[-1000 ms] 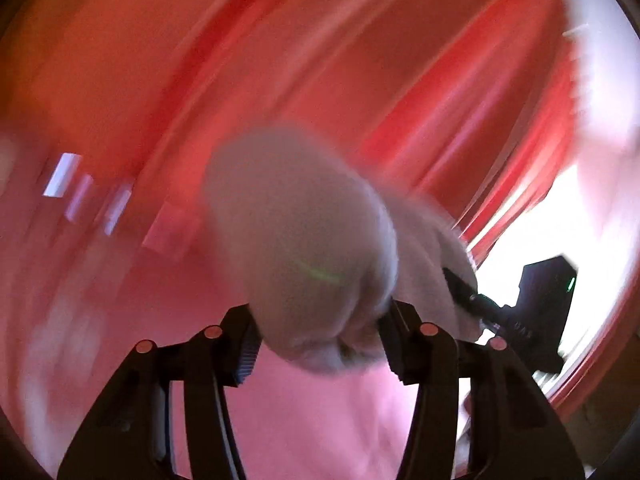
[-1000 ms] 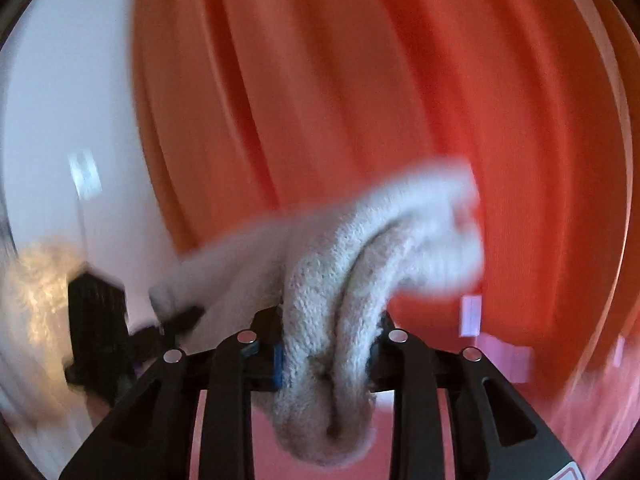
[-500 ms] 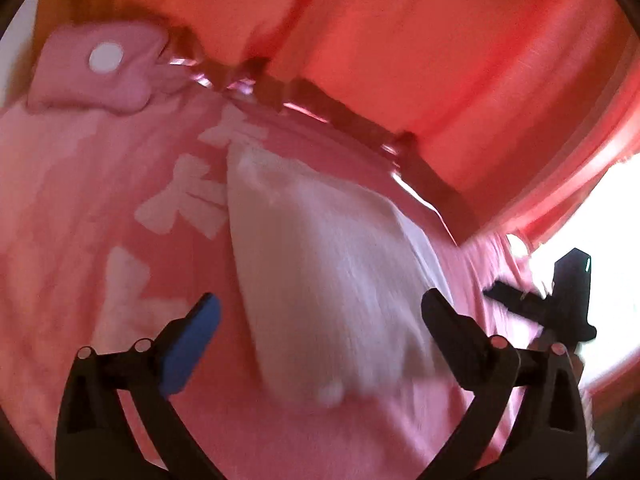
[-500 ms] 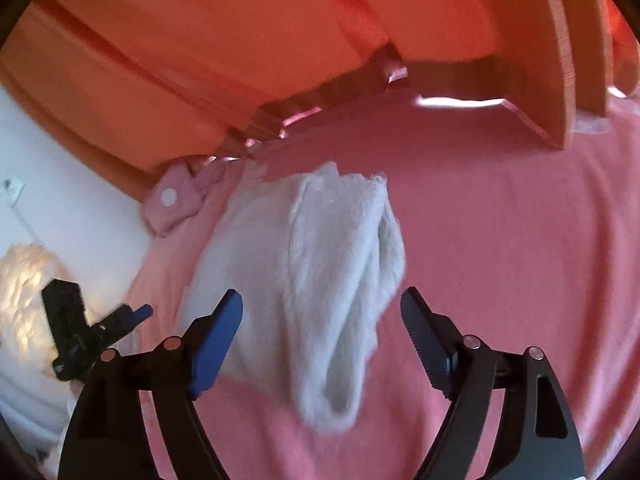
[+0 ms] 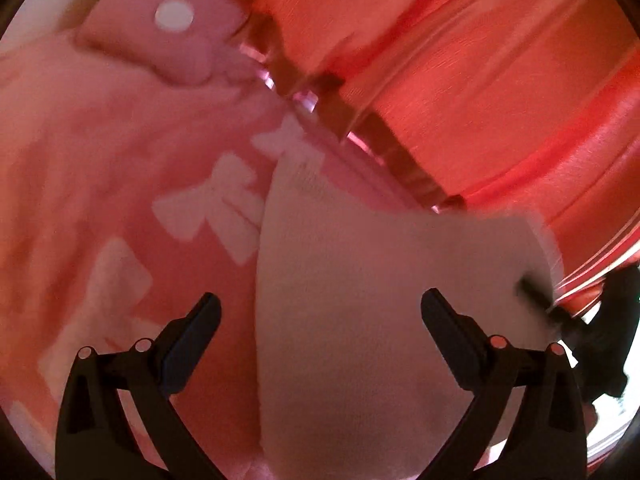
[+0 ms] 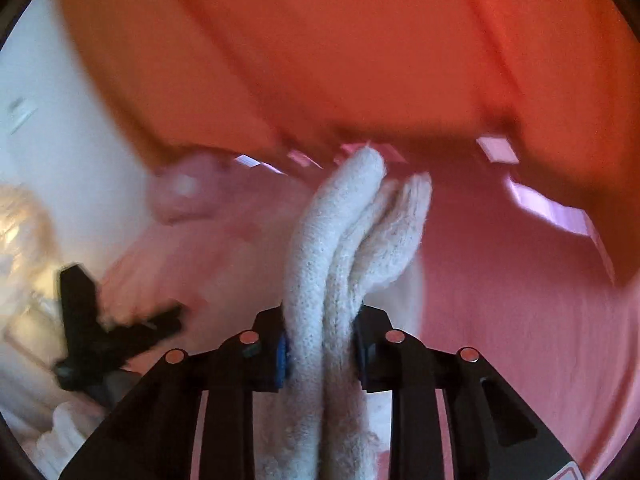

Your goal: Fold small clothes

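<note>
A white knitted garment (image 5: 380, 312) lies spread over the pink bed cover (image 5: 100, 160) in the left wrist view. My left gripper (image 5: 320, 320) is open, its fingers on either side of the cloth's near part. In the right wrist view my right gripper (image 6: 320, 344) is shut on a bunched fold of the white garment (image 6: 340, 248), which stands up between the fingers. The right gripper also shows at the garment's far right edge in the left wrist view (image 5: 568, 320). The left gripper shows blurred at the left of the right wrist view (image 6: 104, 324).
A pink pillow (image 5: 160, 40) with a white dot lies at the head of the bed. Orange-red curtains (image 6: 320, 60) hang behind the bed. A white wall (image 6: 60, 140) and a pale fluffy thing (image 6: 24, 240) are at the left.
Half a second ago both grippers were open with the garment lying on the bed. Now the right gripper has shut on a fold of it. The left stays open.
</note>
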Available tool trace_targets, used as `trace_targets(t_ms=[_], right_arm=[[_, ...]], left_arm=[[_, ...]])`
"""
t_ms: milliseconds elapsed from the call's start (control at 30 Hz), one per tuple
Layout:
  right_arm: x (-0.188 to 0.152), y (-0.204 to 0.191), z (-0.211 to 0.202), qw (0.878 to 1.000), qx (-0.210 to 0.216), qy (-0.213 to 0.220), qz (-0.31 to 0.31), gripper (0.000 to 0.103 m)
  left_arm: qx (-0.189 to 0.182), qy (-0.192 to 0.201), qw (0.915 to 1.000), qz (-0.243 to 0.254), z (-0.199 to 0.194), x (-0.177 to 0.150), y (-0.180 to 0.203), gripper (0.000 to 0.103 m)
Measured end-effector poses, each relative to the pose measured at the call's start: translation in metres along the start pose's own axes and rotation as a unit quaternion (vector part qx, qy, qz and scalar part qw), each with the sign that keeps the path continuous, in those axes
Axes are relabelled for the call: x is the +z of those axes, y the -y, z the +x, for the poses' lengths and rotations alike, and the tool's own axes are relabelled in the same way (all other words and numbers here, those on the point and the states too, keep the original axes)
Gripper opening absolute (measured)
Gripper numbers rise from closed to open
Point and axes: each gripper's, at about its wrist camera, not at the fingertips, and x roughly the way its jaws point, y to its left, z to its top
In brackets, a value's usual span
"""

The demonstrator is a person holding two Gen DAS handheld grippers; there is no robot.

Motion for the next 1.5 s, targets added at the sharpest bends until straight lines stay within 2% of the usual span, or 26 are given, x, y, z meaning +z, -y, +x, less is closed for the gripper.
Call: trace_targets(t_ms=[67,100,167,233,333,367,467,567,633,667,700,733,800,867,967,1033,1067,1100,1133,1200,1233,1300,1367,1433,1467,1500], right_arm=[[0.007,0.002,0.008,1.0,-0.002,0.008,-0.004,0.025],[0.003,0.012,0.019,1.0,-0.016,-0.008,0.006,0.027],[-0.024,0.056,0.057,0.993,-0.063,-0.08,0.057,0.031],[-0.05,0.092,0.081,0.979,-0.109,-0.137,0.106,0.038],[-0.073,0.12,0.056,0.977,-0.074,-0.087,0.179,0.064],[-0.076,0.124,0.051,0.975,-0.067,-0.086,0.193,0.075],[-0.085,0.128,0.058,0.972,-0.032,-0.116,0.203,0.081],[-0.095,0.131,0.087,0.96,0.034,-0.122,0.252,0.086],[-0.095,0.13,0.092,0.961,0.05,-0.117,0.245,0.078],[-0.093,0.13,0.095,0.955,0.09,-0.118,0.256,0.042],[-0.094,0.129,0.092,0.952,0.088,-0.112,0.27,0.035],[-0.087,0.12,0.087,0.957,0.073,-0.108,0.258,0.032],[-0.072,0.101,0.072,0.971,0.041,-0.084,0.218,0.026],[-0.054,0.088,0.04,0.978,0.034,-0.036,0.202,0.025],[-0.038,0.078,-0.013,0.985,-0.002,0.028,0.167,0.025],[-0.047,0.085,-0.037,0.985,-0.023,0.044,0.168,0.027],[-0.054,0.093,-0.037,0.982,-0.025,0.042,0.183,0.031],[-0.068,0.108,-0.03,0.977,-0.025,0.025,0.212,0.035],[-0.085,0.124,-0.02,0.97,-0.04,-0.002,0.241,0.037],[-0.109,0.141,-0.007,0.956,-0.113,-0.06,0.265,0.038],[-0.112,0.141,-0.011,0.954,-0.13,-0.061,0.263,0.038],[-0.106,0.126,-0.044,0.96,-0.132,-0.026,0.247,0.038],[-0.102,0.096,-0.076,0.967,-0.14,0.006,0.212,0.038],[-0.108,0.066,-0.085,0.974,-0.138,0.001,0.18,0.038],[-0.118,0.055,-0.082,0.977,-0.136,-0.017,0.162,0.038],[-0.12,0.051,-0.07,0.978,-0.141,-0.037,0.15,0.038]], left_arm=[[0.002,0.002,0.9999,0.014,0.0,-0.001,0.0,0.098],[0.005,-0.003,0.9999,0.016,-0.001,-0.002,0.0,0.098],[0.016,-0.019,0.9996,0.013,0.011,-0.003,-0.003,0.098],[0.024,-0.04,0.9988,0.017,0.023,-0.004,-0.006,0.098],[0.024,-0.056,0.9975,0.037,0.035,-0.007,-0.004,0.098],[0.023,-0.062,0.997,0.038,0.038,-0.008,-0.004,0.098],[-0.002,-0.091,0.9958,0.007,0.051,-0.009,-0.012,0.098],[-0.037,-0.124,0.9907,-0.041,0.064,-0.009,-0.025,0.098],[-0.051,-0.136,0.9887,-0.036,0.068,-0.006,-0.025,0.098],[-0.055,-0.143,0.9879,-0.026,0.071,-0.005,-0.022,0.096],[-0.063,-0.146,0.9872,-0.017,0.073,-0.004,-0.019,0.079],[-0.072,-0.148,0.9863,-0.003,0.075,-0.002,-0.012,0.072],[-0.079,-0.129,0.9883,0.023,0.069,0.007,0.005,0.049],[-0.091,-0.102,0.9888,0.06,0.057,0.017,0.028,0.043],[-0.14,-0.059,0.9825,0.107,0.035,0.029,0.068,0.043],[-0.149,-0.048,0.9777,0.139,0.027,0.029,0.087,0.047],[-0.138,-0.049,0.9779,0.149,0.03,0.026,0.092,0.056],[-0.107,-0.05,0.981,0.154,0.038,0.021,0.091,0.067],[-0.079,-0.052,0.9836,0.153,0.046,0.017,0.088,0.069],[0.003,-0.075,0.9887,0.13,0.07,0.0,0.065,0.064],[0.019,-0.085,0.9892,0.118,0.073,-0.004,0.058,0.064],[0.016,-0.083,0.9927,0.087,0.059,-0.008,0.047,0.064],[0.038,-0.072,0.992,0.097,0.031,-0.013,0.054,0.066],[0.052,-0.039,0.99,0.126,0.004,-0.024,0.068,0.073],[0.069,-0.025,0.9862,0.148,-0.005,-0.033,0.076,0.082],[0.082,-0.02,0.9835,0.16,-0.007,-0.04,0.081,0.085]])
